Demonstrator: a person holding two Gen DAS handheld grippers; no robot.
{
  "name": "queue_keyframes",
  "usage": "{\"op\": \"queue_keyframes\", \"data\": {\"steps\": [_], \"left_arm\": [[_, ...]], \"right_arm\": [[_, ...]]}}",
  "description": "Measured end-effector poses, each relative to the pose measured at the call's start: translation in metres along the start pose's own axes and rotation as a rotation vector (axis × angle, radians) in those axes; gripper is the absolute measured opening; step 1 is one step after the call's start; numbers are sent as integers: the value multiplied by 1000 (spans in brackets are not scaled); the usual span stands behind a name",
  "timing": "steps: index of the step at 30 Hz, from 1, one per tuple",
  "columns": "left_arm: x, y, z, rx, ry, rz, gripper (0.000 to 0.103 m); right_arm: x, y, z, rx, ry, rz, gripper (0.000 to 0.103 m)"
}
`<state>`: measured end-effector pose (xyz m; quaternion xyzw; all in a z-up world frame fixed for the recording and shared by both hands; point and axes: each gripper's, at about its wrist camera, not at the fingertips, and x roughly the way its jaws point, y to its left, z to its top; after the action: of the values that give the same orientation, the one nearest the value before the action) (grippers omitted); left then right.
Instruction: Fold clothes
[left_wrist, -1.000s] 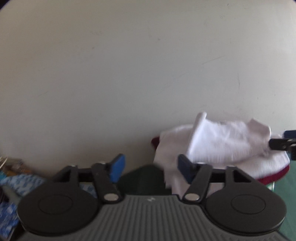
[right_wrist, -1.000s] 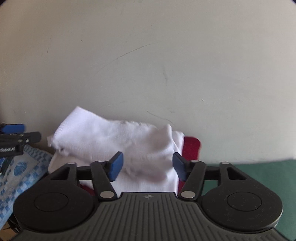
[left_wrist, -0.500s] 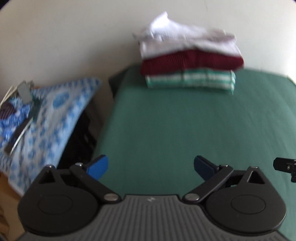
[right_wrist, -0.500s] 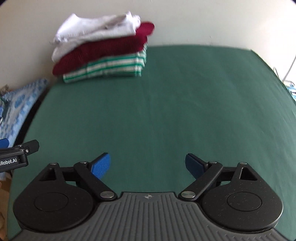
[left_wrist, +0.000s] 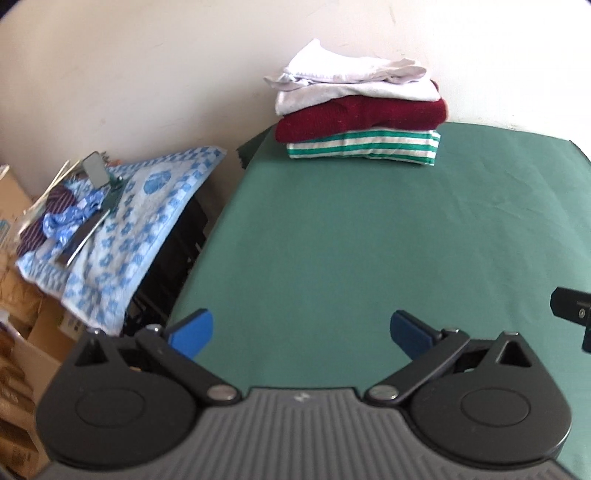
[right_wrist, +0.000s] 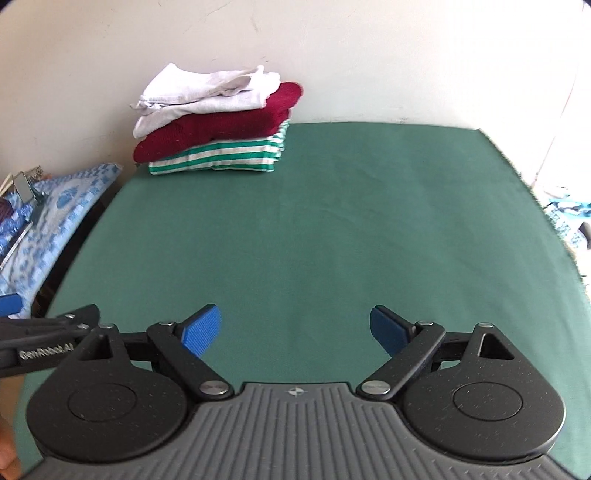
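A stack of folded clothes (left_wrist: 360, 114) (right_wrist: 218, 125) stands at the far left corner of the green table (left_wrist: 369, 240) (right_wrist: 314, 229), against the wall. From the top it holds a white garment (left_wrist: 343, 70) (right_wrist: 207, 85), a pale grey one, a dark red knit (left_wrist: 362, 114) (right_wrist: 218, 125) and a green-and-white striped piece (left_wrist: 364, 147) (right_wrist: 218, 157). My left gripper (left_wrist: 301, 330) is open over the table's near left edge, holding nothing. My right gripper (right_wrist: 295, 328) is open over the near middle, far from the stack, also holding nothing.
A blue-and-white patterned cloth (left_wrist: 122, 225) (right_wrist: 44, 218) with small items on it lies left of the table, beyond a dark gap. Cardboard boxes (left_wrist: 14, 295) sit at the far left. The table's right edge (right_wrist: 546, 206) borders light-coloured clutter. A plain wall stands behind.
Both grippers have drawn back from the stack toward the table's near side and opened wider. The white garment that was close before them a second ago now lies on top of the stack.
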<state>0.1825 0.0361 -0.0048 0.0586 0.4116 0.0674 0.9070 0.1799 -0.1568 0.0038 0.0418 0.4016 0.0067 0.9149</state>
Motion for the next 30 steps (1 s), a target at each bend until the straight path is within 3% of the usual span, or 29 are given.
{"op": "queue_keyframes", "data": {"steps": [8,15,30], "left_arm": [[-40,-36,-31,-48,9,19,102],[-51,-45,-45,-93,42,-17,102],[-51,-14,-34,31,-24,-83,102]], "right_arm": [[-20,-38,-28,-61,8,-2,91],[-25,-34,-45,-112,31,27,91],[-37,5,-50,50,-31,-78,91]]}}
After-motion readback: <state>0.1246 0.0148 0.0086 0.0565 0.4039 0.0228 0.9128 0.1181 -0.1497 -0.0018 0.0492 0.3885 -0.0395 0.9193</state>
